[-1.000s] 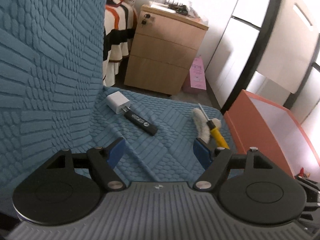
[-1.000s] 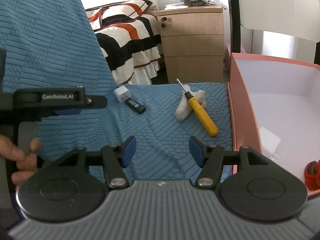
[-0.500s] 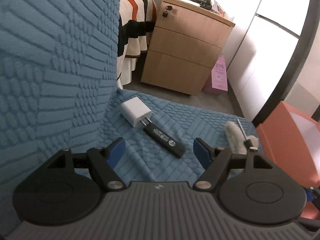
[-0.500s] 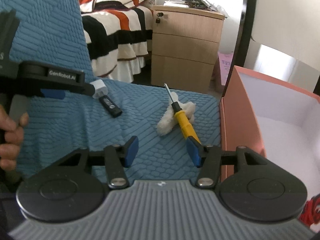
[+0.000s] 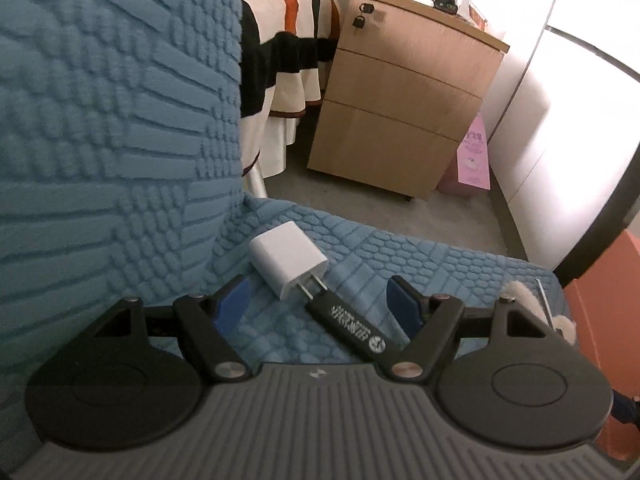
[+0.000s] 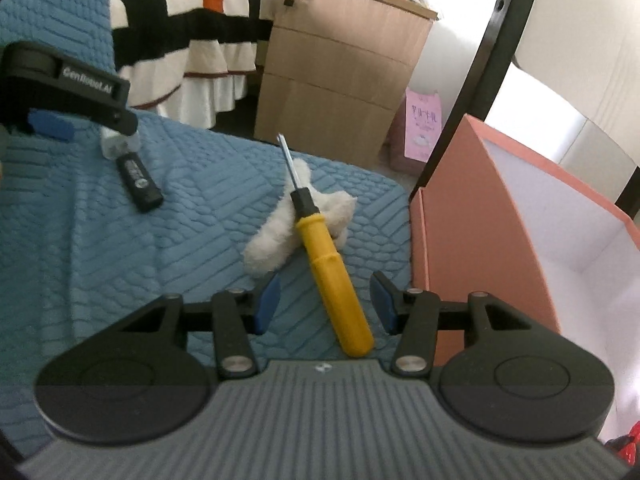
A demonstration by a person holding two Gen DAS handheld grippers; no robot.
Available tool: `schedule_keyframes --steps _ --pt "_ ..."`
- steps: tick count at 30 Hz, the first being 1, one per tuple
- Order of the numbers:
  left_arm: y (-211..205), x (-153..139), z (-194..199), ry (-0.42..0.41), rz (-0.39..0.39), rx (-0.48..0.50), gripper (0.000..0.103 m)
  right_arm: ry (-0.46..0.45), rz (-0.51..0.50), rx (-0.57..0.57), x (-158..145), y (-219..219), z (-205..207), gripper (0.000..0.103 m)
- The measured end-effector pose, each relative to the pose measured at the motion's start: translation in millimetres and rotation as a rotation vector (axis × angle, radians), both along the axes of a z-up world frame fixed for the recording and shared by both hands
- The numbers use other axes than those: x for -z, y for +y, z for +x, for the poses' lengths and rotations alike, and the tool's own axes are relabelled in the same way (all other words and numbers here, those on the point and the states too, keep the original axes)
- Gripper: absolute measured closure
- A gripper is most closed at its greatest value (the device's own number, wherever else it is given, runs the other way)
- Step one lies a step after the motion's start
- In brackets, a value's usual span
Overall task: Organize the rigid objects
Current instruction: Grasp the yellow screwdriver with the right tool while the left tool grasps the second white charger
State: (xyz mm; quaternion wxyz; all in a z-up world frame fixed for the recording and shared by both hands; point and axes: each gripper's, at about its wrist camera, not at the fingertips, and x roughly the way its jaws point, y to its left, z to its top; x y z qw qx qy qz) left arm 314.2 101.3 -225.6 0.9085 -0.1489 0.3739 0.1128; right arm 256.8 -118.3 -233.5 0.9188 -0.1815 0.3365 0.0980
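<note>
Here the pick-up step is in hand on both sides. On the left, the left gripper [image 5: 318, 298] stands released, its blue pads apart around the small white plastic wall charger [image 5: 287, 265] and the black rectangular USB stick [image 5: 347, 322] that lies touching the charger's prongs on the blue quilted seat cover [image 5: 420, 264]. Next it must settle on one of the two and clench squarely. Toward the right, the right gripper [image 6: 325, 303] is released too, with nothing pressed yet: the yellow-handled screwdriver [image 6: 334, 276] lies between its pads, its shaft resting across a fluffy white soft piece [image 6: 280, 236]. Rightmost stands the open orange cardboard box [image 6: 444, 216], probably the destination; gripping the handle alone should leave the fluff behind.
</note>
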Motion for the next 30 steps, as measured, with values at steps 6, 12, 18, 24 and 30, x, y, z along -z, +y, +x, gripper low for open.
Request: schedule_keyframes --steps 6,12,18,24,30 --pt "-0.5 8.2 28.4 0.039 0.047 -0.015 0.024 0.032 -0.04 0.006 12.1 0.3 7.5 0.051" --pt "1.1 21.2 49.3 0.089 0.085 -0.032 0.024 0.029 -0.049 0.004 16.4 -3.0 9.7 0.051" --pt "8.8 32.1 56.0 0.116 0.083 -0.068 0.026 0.045 -0.027 0.006 15.5 -6.0 10.4 0.059" --pt "15.4 38.5 57.3 0.119 0.096 -0.09 0.028 0.069 -0.013 0.014 13.1 -7.3 15.5 0.071" --pt "14.3 37.2 56.2 0.111 0.102 -0.084 0.039 0.098 0.032 0.027 9.8 -11.0 18.8 0.075"
